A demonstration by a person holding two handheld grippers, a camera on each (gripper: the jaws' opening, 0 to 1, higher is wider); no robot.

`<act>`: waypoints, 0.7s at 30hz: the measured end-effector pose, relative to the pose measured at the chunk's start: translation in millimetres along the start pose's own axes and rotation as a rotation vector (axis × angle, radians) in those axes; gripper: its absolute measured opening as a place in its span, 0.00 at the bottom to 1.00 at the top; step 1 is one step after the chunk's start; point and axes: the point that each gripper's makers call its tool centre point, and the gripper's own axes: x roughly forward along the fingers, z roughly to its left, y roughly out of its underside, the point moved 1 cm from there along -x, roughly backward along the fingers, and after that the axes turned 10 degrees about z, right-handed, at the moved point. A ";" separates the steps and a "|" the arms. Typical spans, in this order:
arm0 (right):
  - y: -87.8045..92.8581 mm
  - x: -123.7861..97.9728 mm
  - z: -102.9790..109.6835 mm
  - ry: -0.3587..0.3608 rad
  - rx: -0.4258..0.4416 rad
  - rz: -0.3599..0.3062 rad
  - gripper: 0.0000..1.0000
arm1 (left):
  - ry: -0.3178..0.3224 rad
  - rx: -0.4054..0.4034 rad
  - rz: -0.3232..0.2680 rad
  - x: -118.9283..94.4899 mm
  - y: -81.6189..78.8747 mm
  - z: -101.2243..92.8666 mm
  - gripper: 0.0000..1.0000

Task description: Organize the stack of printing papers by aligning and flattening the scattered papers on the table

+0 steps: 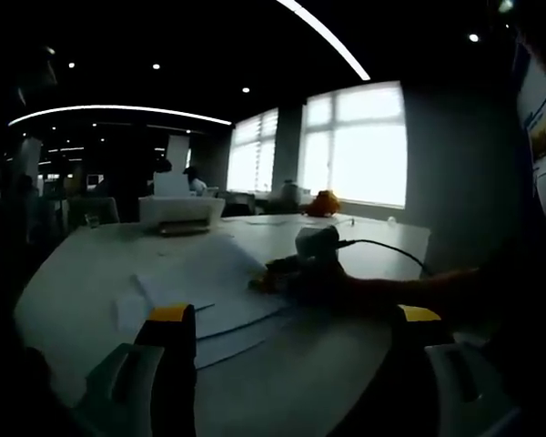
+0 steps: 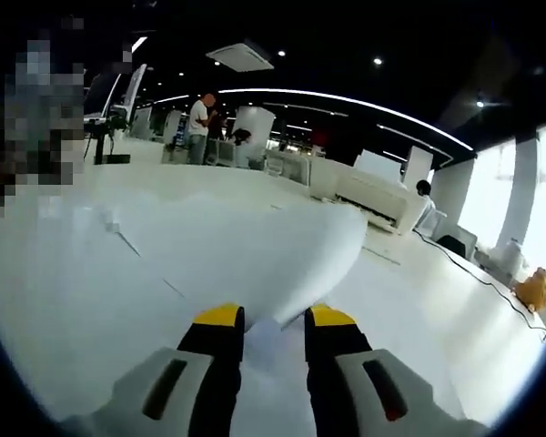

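The papers [image 1: 214, 287] lie fanned loosely on the white table [image 1: 364, 355], ahead of the left gripper [image 1: 291, 319], whose jaws stand wide apart with nothing between them. The right gripper [image 2: 275, 323] has its jaws closed on the near edge of a lifted, curved sheet [image 2: 209, 264]. Beyond the papers, at the table's far edge, sits a white printer [image 1: 180, 212].

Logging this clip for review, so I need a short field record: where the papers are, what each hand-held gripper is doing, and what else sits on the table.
papers: loose sheets spread on white table
left hand-held gripper: open, above table, holding nothing
right hand-held gripper: jaws close together, pinching a sheet edge
other items: printer, orange object
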 end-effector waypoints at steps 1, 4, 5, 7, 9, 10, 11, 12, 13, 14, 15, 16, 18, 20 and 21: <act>-0.2 -0.2 0.9 -0.002 -0.007 0.000 0.20 | 0.000 0.000 -0.002 -0.5 -1.2 0.2 0.91; -0.4 -0.5 2.3 -0.004 -0.014 0.000 0.19 | -0.002 0.005 -0.003 -0.7 -3.0 0.7 0.91; -0.3 -0.5 2.8 -0.008 -0.010 0.001 0.18 | -0.003 0.009 -0.002 -0.6 -3.2 0.6 0.91; 0.2 -0.5 2.8 -0.014 0.008 0.003 0.18 | -0.005 0.011 -0.004 -0.3 -3.7 0.4 0.91; 0.9 -0.1 5.3 -0.036 0.037 0.010 0.15 | -0.002 0.009 -0.005 0.8 -3.1 -0.6 0.91; 0.8 -0.1 5.7 -0.038 0.038 0.010 0.14 | 0.000 0.008 -0.003 1.5 -2.5 -1.0 0.91; 0.8 -0.1 6.0 -0.039 0.037 0.010 0.14 | 0.000 0.008 0.001 2.0 -1.7 -1.4 0.91; 0.8 -0.1 6.4 -0.040 0.035 0.010 0.14 | 0.000 0.009 0.004 2.4 -0.9 -1.9 0.91; 0.7 -0.1 6.7 -0.041 0.033 0.011 0.13 | 0.001 0.010 0.008 2.9 -0.1 -2.3 0.91; 0.7 -0.2 7.0 -0.041 0.031 0.011 0.12 | 0.001 0.008 0.006 2.8 -0.1 -2.4 0.91; 0.5 -0.2 7.7 -0.040 0.027 0.012 0.12 | 0.001 0.006 0.005 2.7 -0.2 -2.5 0.91; 0.3 -0.2 9.1 -0.038 0.019 0.013 0.11 | 0.001 0.005 0.005 2.6 0.1 -2.4 0.91; -2.1 -1.0 12.0 -0.007 -0.076 0.020 0.07 | -0.002 0.006 0.006 2.2 0.6 -2.2 0.91; -4.5 -1.7 14.4 0.027 -0.151 0.020 0.06 | -0.004 0.005 0.006 1.6 0.7 -1.8 0.91; -5.4 -0.4 15.7 0.040 -0.187 0.019 0.05 | -0.006 0.003 0.004 1.1 0.7 -0.9 0.91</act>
